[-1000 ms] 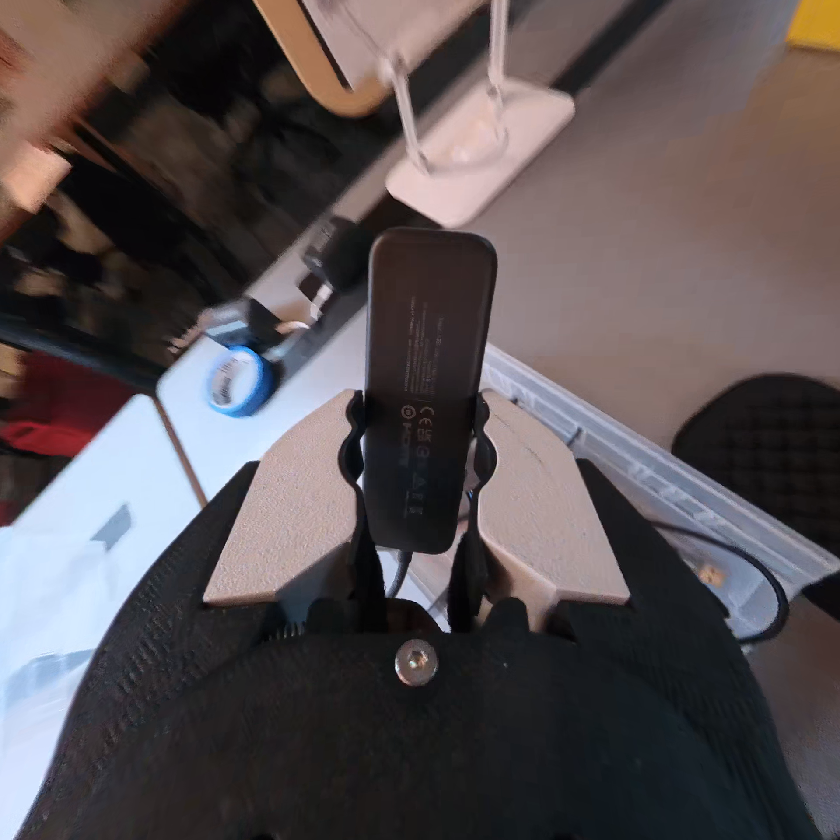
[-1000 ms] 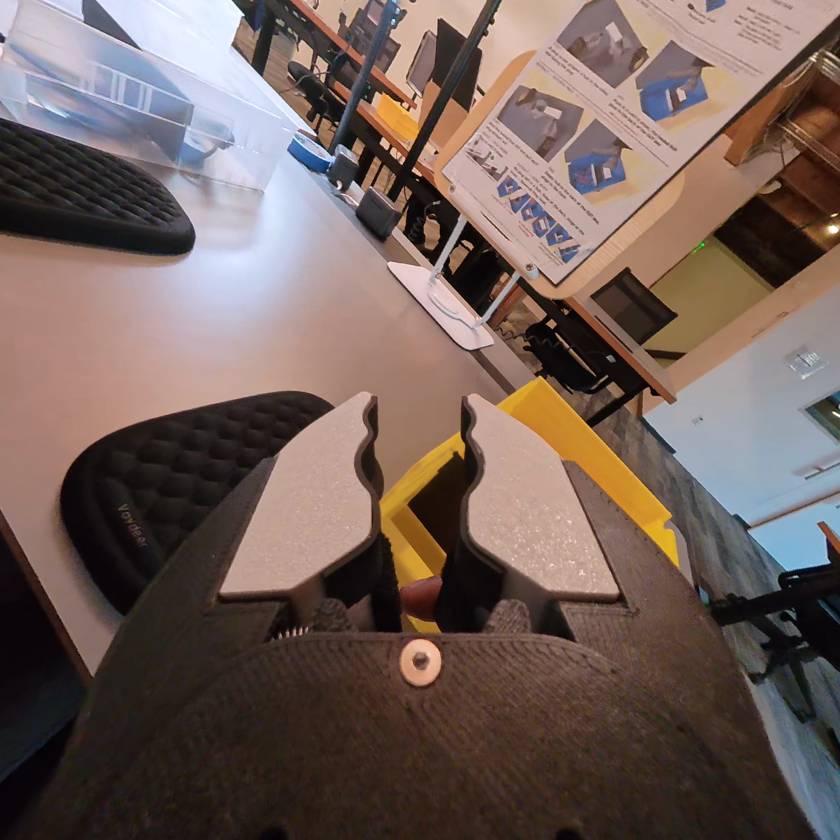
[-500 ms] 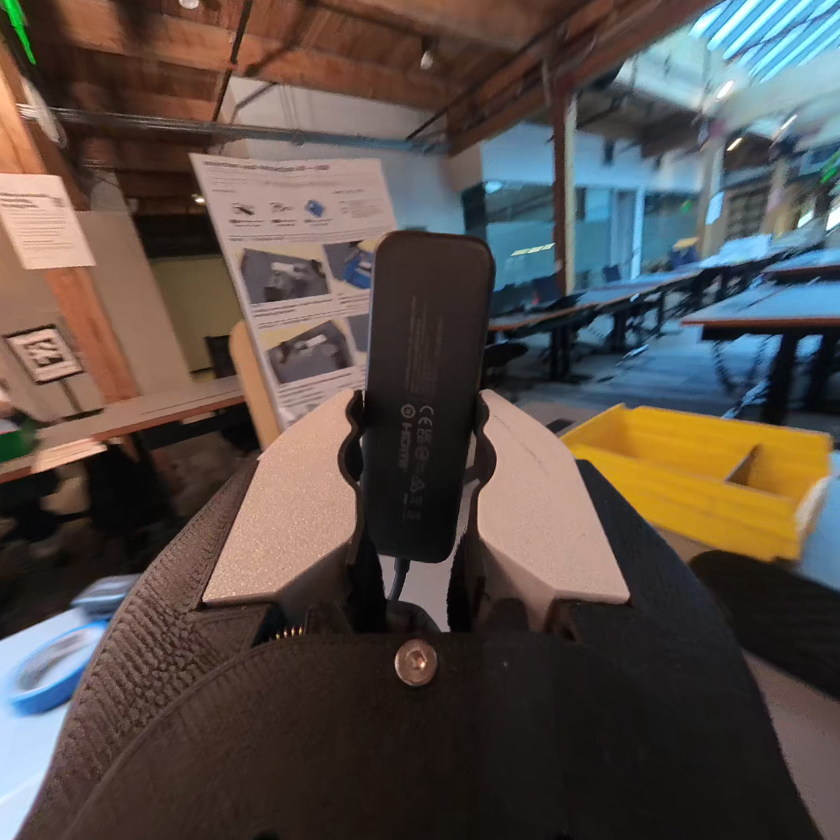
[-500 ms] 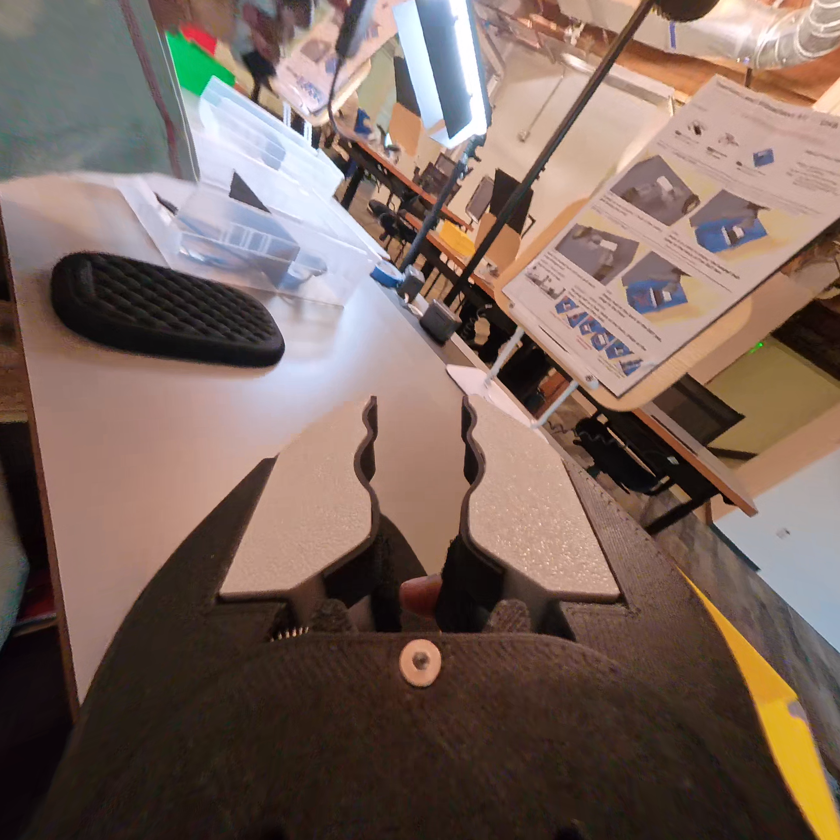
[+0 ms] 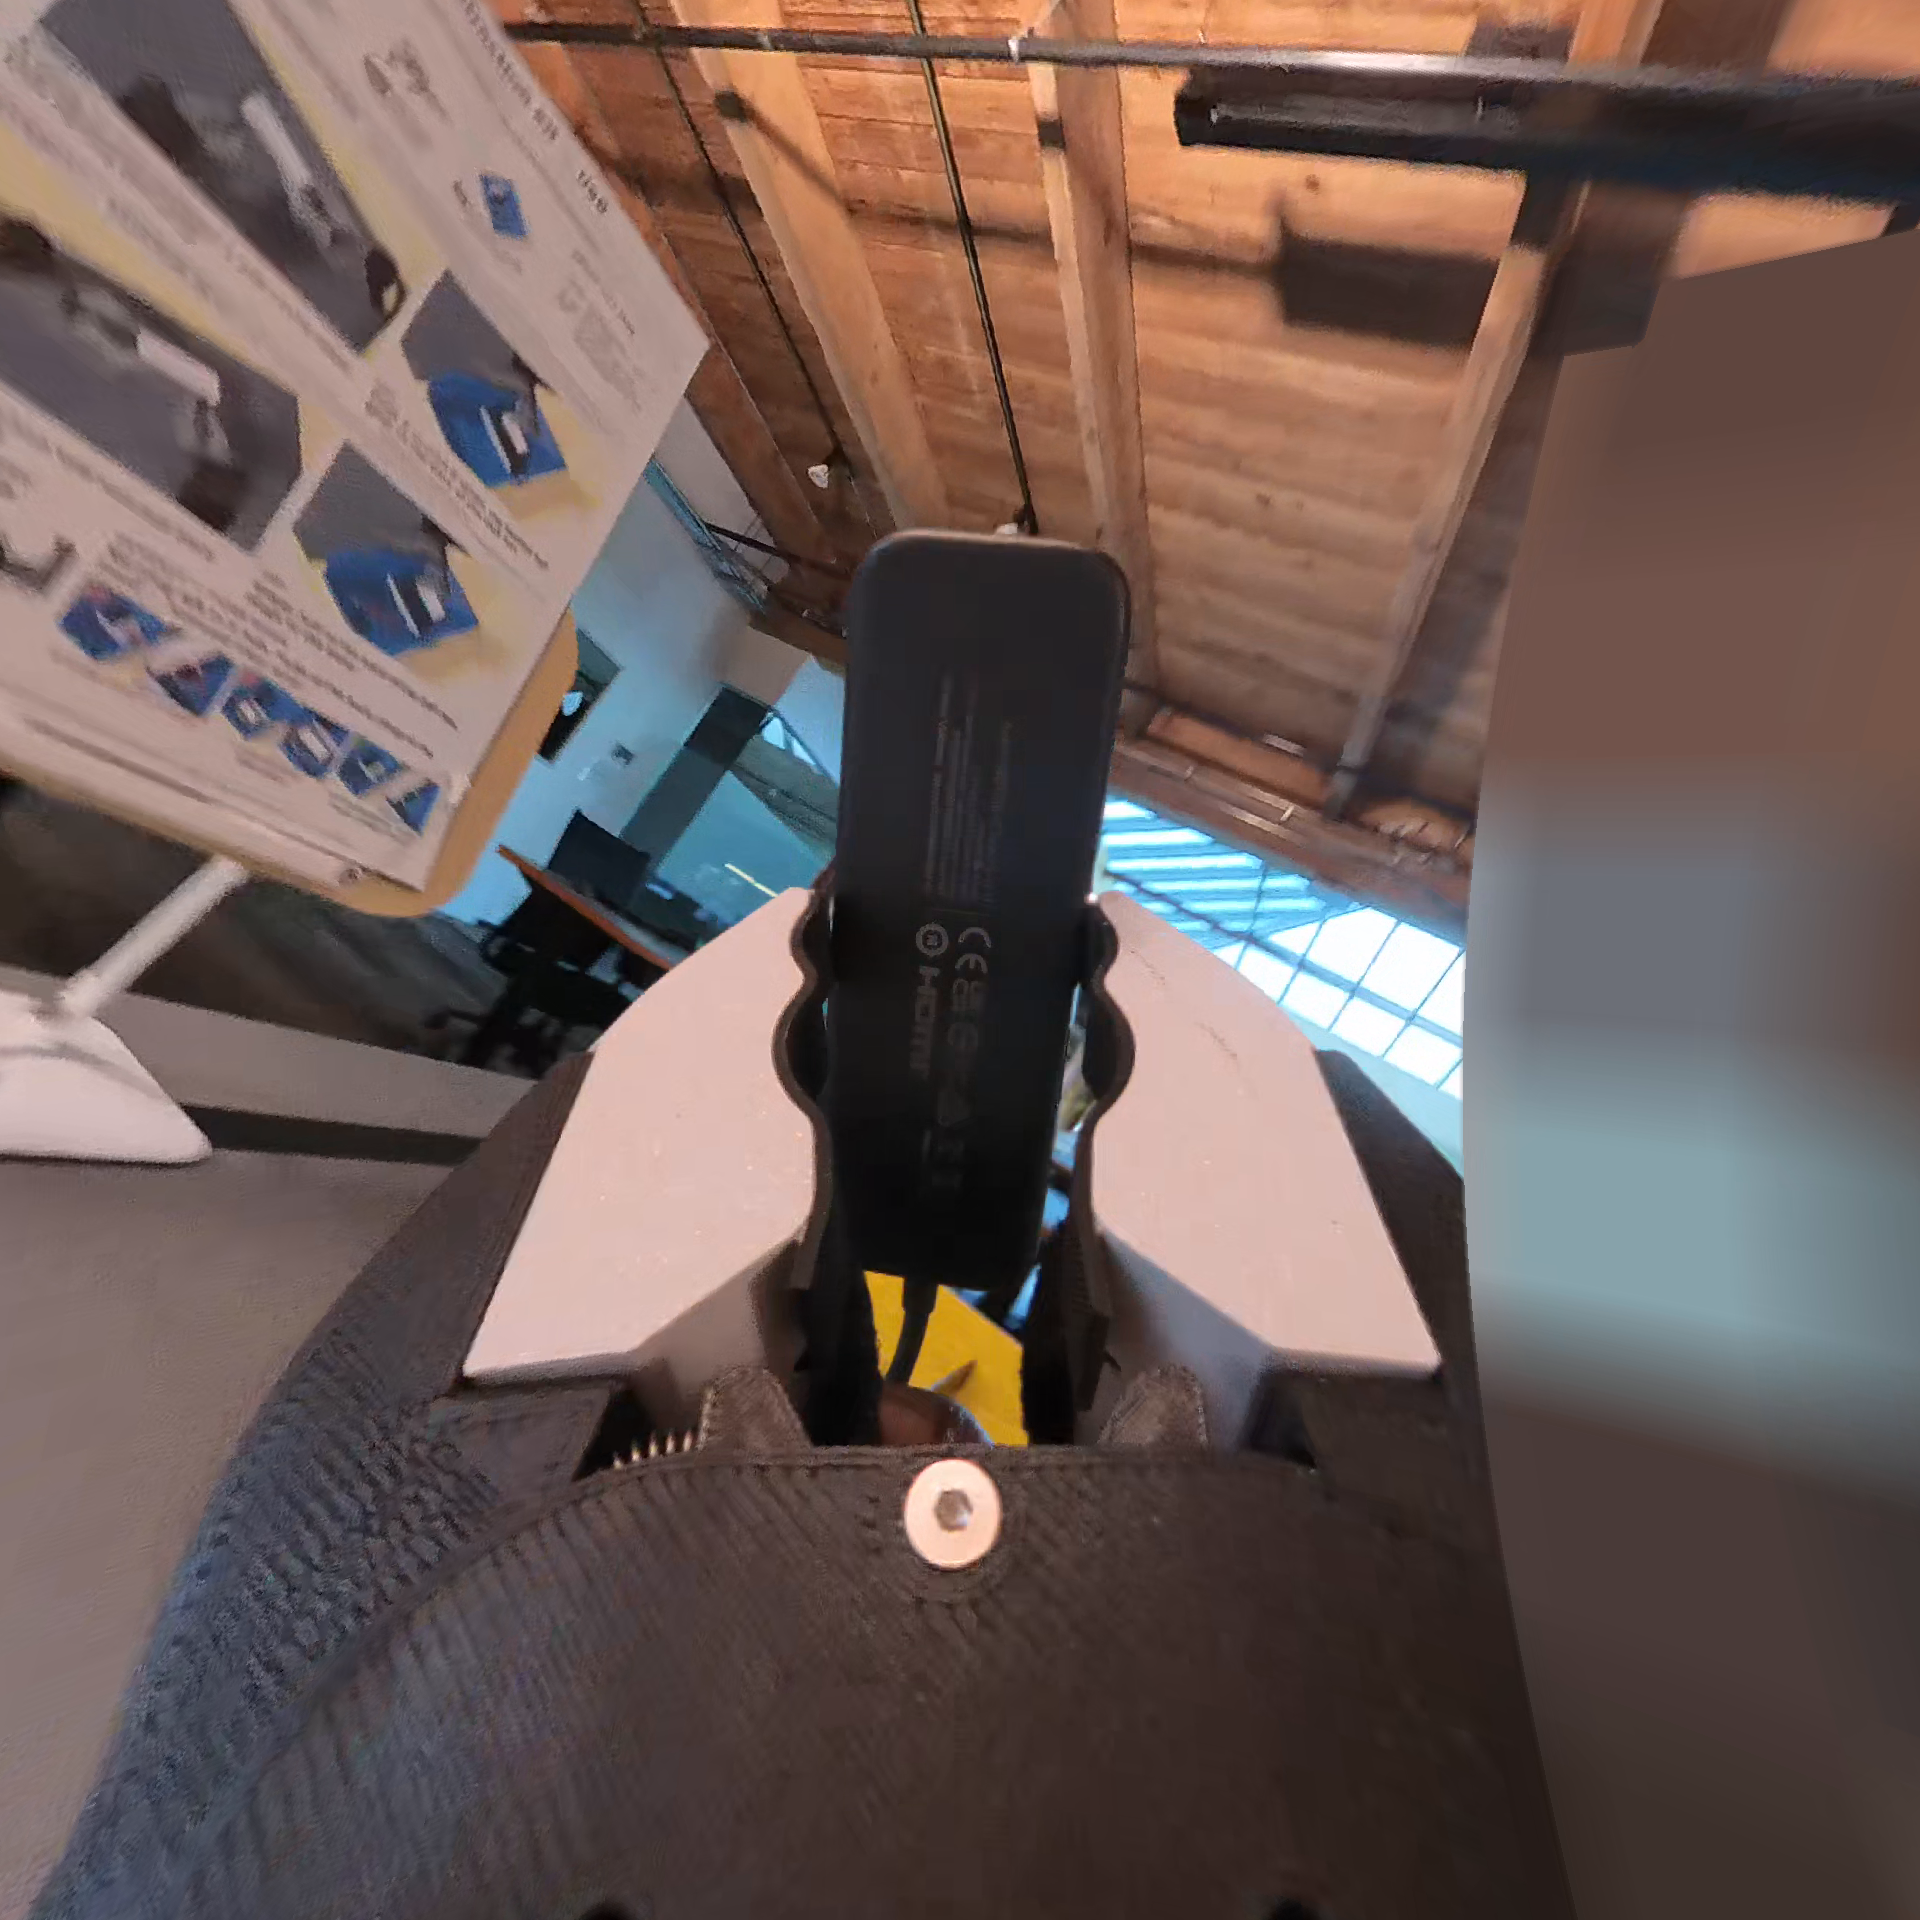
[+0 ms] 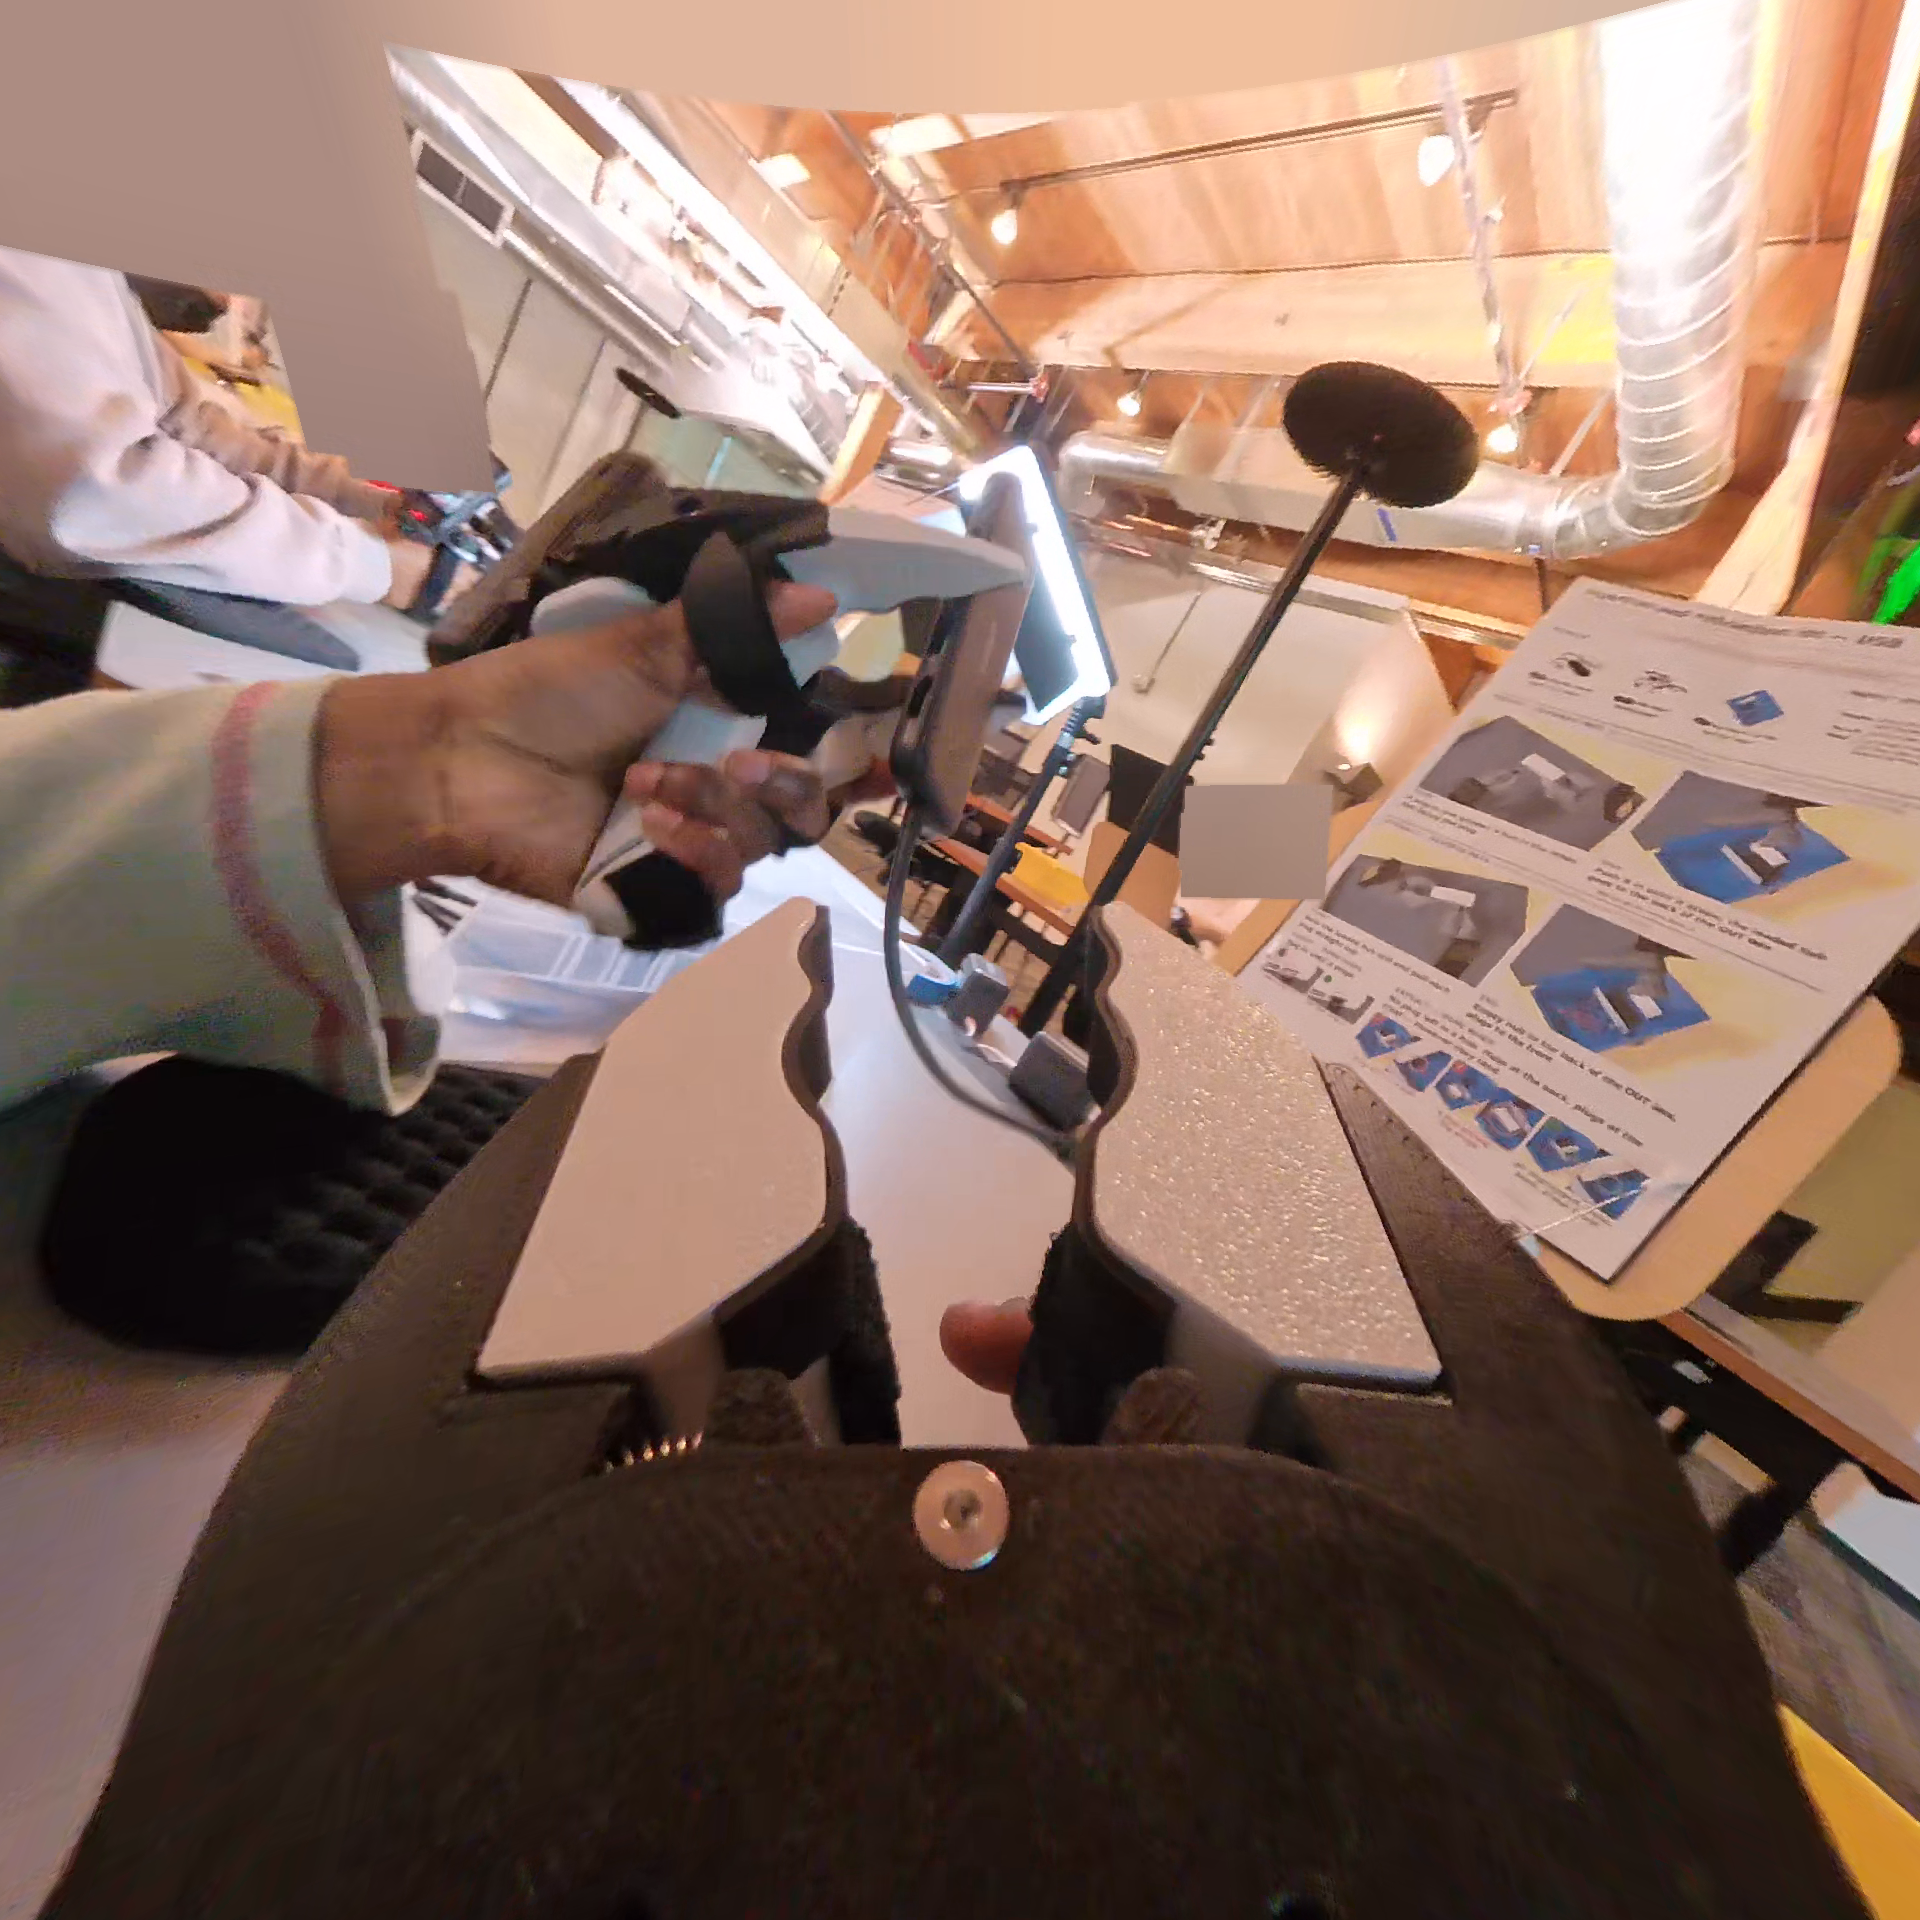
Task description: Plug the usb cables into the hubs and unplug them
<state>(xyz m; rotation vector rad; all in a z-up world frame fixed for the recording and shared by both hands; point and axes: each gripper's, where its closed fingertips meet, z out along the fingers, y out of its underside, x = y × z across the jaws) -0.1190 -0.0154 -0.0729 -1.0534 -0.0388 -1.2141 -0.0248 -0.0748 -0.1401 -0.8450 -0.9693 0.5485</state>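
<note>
My right gripper [image 6: 961, 1029] sat nearest, its jaws apart with nothing between them, low over the grey table [image 6: 935, 1226]. Past it and up to the left, my left gripper [image 5: 956, 997] was clamped on the dark hub [image 5: 977, 862], which stood lengthwise between the fingers and stuck out well beyond their tips, raised off the table. From the hub's near end its cable [image 6: 902, 966] hung down in a curve toward the table. Farther right stood an instruction board [image 6: 1621, 935] on a stand, with a wooden ceiling [image 5: 1226, 395] beyond
</note>
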